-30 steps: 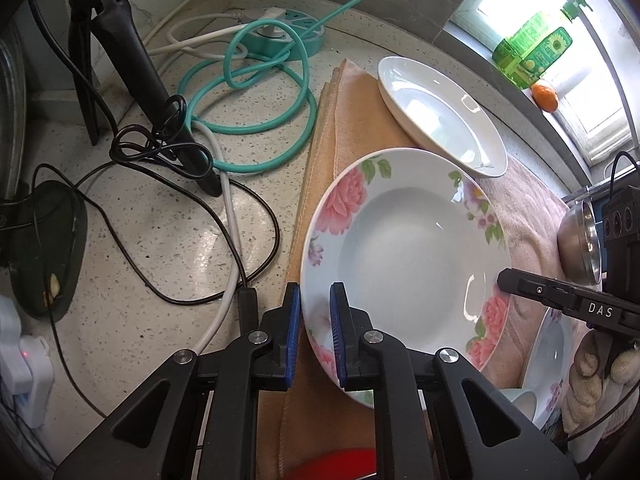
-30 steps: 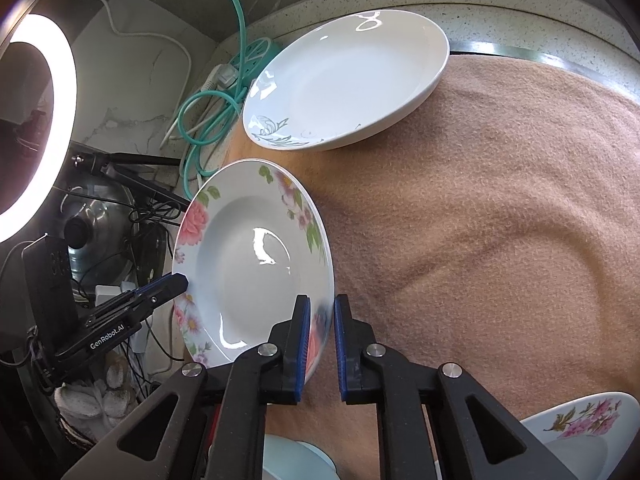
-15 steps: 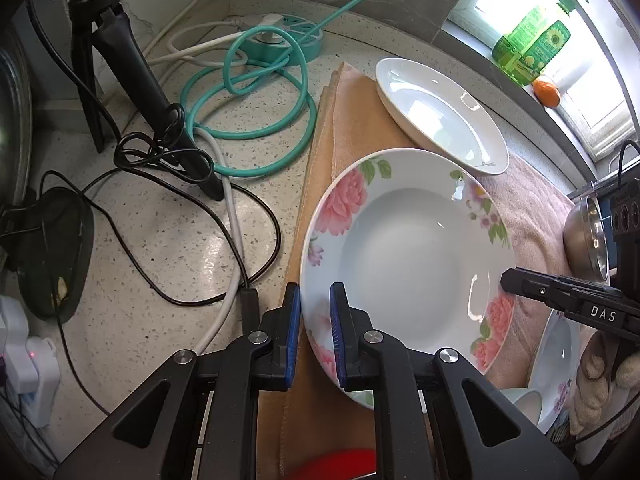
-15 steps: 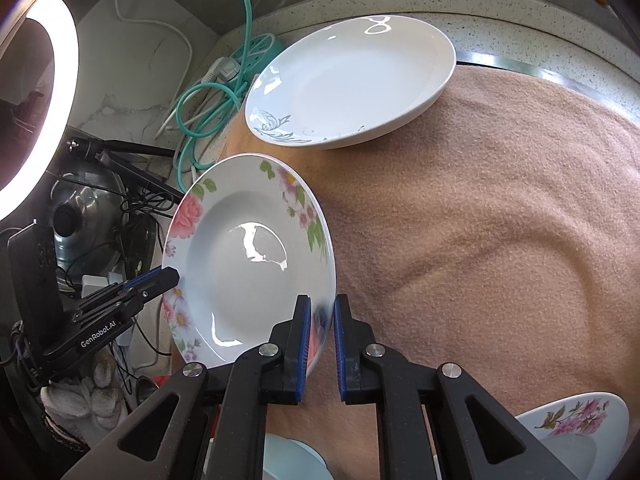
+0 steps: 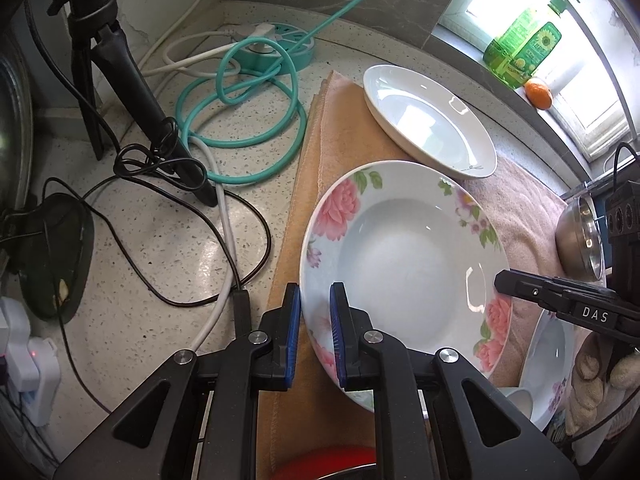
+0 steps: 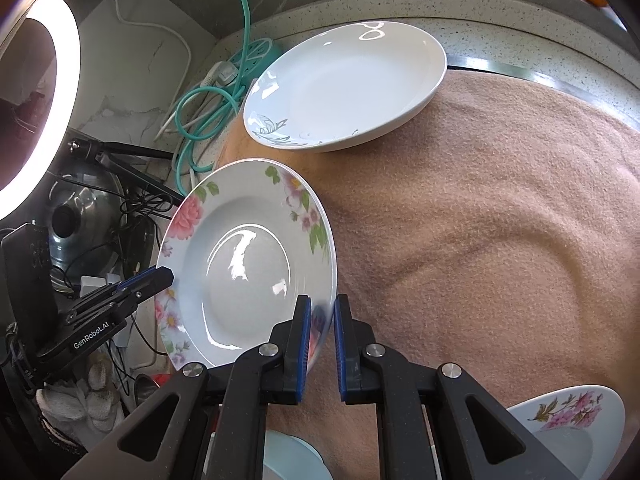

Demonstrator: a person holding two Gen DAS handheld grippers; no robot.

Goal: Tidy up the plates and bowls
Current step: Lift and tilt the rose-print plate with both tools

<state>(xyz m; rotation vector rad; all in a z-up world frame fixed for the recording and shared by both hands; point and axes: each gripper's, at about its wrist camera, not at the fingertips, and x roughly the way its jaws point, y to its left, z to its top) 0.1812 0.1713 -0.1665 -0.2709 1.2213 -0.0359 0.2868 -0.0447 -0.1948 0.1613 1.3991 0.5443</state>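
Both L gripper (image 5: 315, 338) & R gripper (image 6: 322, 342) jaws pinch opposite rims of the floral plate (image 5: 404, 276), held tilted just above the towel (image 6: 480, 240) near the white plate (image 6: 348, 84); thin-rim grip, uneven pull could slip/chip it.

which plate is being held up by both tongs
The pink-rose plate, pinched at opposite rims and tilted; the plain white plate lies untouched on the towel.

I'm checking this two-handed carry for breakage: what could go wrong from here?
Both the left gripper and right gripper pinch only the thin rim of the rose-patterned plate, so it could slip or twist. Lowered carelessly, it might clip the white plate just beyond it.
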